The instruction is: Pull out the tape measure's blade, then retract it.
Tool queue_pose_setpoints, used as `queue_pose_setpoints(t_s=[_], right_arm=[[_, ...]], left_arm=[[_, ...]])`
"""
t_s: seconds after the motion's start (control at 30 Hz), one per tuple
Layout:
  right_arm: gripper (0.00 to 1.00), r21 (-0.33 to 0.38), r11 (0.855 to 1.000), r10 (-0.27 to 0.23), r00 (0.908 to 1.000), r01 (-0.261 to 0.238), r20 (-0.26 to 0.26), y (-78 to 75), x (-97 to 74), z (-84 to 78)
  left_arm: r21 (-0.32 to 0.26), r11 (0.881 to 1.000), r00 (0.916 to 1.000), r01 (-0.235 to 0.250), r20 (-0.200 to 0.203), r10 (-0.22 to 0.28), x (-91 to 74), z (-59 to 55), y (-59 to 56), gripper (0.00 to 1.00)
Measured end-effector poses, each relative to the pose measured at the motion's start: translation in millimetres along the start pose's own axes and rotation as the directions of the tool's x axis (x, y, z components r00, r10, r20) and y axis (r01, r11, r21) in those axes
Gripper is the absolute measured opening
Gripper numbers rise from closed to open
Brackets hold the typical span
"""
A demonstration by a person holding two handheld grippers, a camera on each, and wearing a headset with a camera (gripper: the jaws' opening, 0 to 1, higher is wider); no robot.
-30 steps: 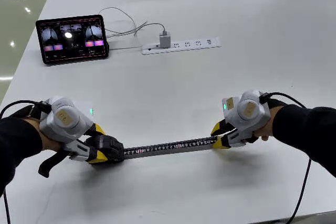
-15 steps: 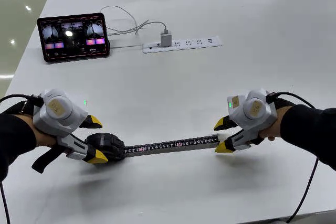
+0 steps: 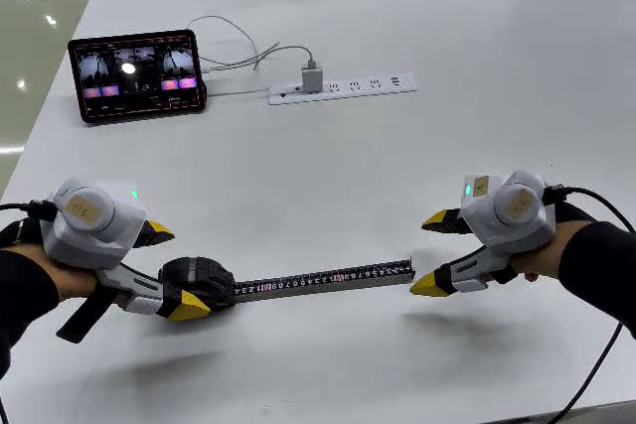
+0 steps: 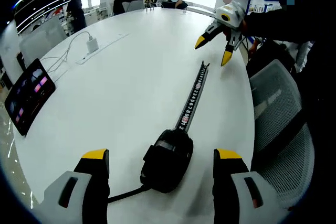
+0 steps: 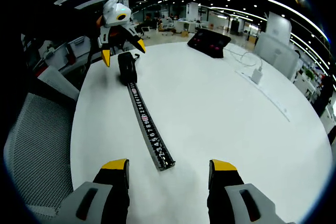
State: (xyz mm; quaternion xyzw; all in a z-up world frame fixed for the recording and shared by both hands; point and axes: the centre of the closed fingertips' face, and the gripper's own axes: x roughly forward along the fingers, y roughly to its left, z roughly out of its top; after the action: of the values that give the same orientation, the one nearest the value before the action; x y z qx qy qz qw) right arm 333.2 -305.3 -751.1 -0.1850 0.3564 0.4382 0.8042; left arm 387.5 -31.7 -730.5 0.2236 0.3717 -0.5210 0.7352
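My two grippers are low over the white workbench (image 3: pixel 397 166), nearest to me. The left gripper (image 3: pixel 174 272) has its jaws wide apart. The black case of the tape measure (image 3: pixel 199 280) lies on the table between them, and in the left gripper view I see a free gap on each side of the case, so I do not clamp it. A black cord comes out from the back of the case, toward me.

The blade (image 3: pixel 323 278) is pulled out and lies flat on the table, running from the case toward my right hand. The right gripper (image 3: pixel 430 252) also has its jaws apart and holds nothing. The end of the blade (image 5: pixel 165 165) lies just before this gripper, opposite the gap between the jaws, and touches neither of them.

Farther away on the table there is a white power strip (image 3: pixel 343 85) with a charger (image 3: pixel 312 76) plugged in. Thin cables (image 3: pixel 234 42) go from it to a tablet (image 3: pixel 137 73) with a lit screen, at the far left.
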Motion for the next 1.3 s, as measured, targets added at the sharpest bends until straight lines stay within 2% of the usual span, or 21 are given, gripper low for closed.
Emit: queue_pose_setpoints(t_s=[0.07,0.1,0.33,0.43,0.6,0.63,0.67,0.7,0.73,0.77,0.83,0.93,1.0,1.13,1.23,1.3], right_arm=[[0.60,0.014,1.000,-0.004,1.0000,0.004,0.005,1.5,-2.4,-2.1],[0.60,0.024,1.000,-0.014,0.9999,0.014,0.008,1.4,-4.5,-3.8],[0.69,0.048,0.994,-0.098,0.9931,0.095,0.064,-0.2,-20.1,-1.5],[0.71,0.087,0.990,-0.123,0.9881,0.115,0.093,-0.6,-27.1,-1.8],[0.77,0.134,0.981,-0.158,0.9810,0.142,0.113,-0.4,-38.9,-11.5],[0.79,0.139,0.979,-0.165,0.9793,0.149,0.117,-0.5,-41.0,-13.3],[0.83,0.146,0.976,-0.179,0.9764,0.161,0.120,-1.6,-44.2,-16.1],[0.88,0.159,0.973,-0.188,0.9734,0.167,0.130,-2.2,-46.6,-16.7],[0.91,0.184,0.968,-0.200,0.9683,0.172,0.149,-2.7,-50.3,-16.9],[0.92,0.188,0.966,-0.209,0.9665,0.180,0.149,-3.6,-52.7,-18.9],[0.94,0.203,0.961,-0.219,0.9648,0.187,0.146,-2.0,-57.5,-23.0],[0.96,0.220,0.956,-0.230,0.9618,0.194,0.149,-2.2,-64.0,-26.3],[0.98,0.224,0.954,-0.240,0.9578,0.201,0.159,-0.2,-68.8,-25.5],[0.99,0.240,0.951,-0.237,0.9595,0.197,0.152,4.7,-74.3,-30.1],[0.99,0.249,0.951,-0.228,0.9590,0.183,0.168,11.1,-78.7,-31.9],[0.99,0.239,0.952,-0.233,0.9604,0.192,0.153,14.1,-79.9,-36.9]], left_arm=[[-0.006,1.000,0.9988,-0.028,0.041,0.028,-1.9,2.8,3.8,0.79],[-0.044,0.998,0.9971,-0.034,0.067,0.036,-3.5,3.4,3.6,0.79],[-0.122,0.989,0.9906,-0.081,0.100,0.093,-12.0,-10.3,7.5,0.91],[-0.163,0.980,0.9833,-0.110,0.126,0.131,-17.6,-12.2,10.0,0.98],[-0.212,0.968,0.9712,-0.135,0.166,0.171,-27.9,-16.1,9.9,0.99],[-0.209,0.968,0.9673,-0.136,0.183,0.175,-29.8,-15.1,9.3,0.99],[-0.223,0.967,0.9505,-0.123,0.254,0.179,-33.5,-6.3,8.6,0.99],[-0.241,0.964,0.9369,-0.115,0.296,0.186,-37.5,-1.3,8.6,0.99],[-0.273,0.954,0.9287,-0.124,0.307,0.208,-42.1,-2.5,11.4,0.99],[-0.298,0.946,0.9241,-0.129,0.310,0.224,-44.3,-3.7,13.5,0.99],[-0.324,0.937,0.9177,-0.134,0.316,0.241,-48.6,-5.7,15.3,0.99],[-0.311,0.935,0.9190,-0.169,0.293,0.264,-51.1,-10.0,14.6,0.99],[-0.309,0.936,0.9199,-0.170,0.291,0.263,-51.6,-11.4,11.5,0.99],[-0.271,0.942,0.9299,-0.200,0.251,0.269,-50.7,-22.2,6.6,0.99],[-0.265,0.943,0.9336,-0.200,0.241,0.266,-52.5,-27.2,1.7,0.99],[-0.265,0.944,0.9330,-0.198,0.245,0.264,-55.8,-29.0,-0.8,0.99]])
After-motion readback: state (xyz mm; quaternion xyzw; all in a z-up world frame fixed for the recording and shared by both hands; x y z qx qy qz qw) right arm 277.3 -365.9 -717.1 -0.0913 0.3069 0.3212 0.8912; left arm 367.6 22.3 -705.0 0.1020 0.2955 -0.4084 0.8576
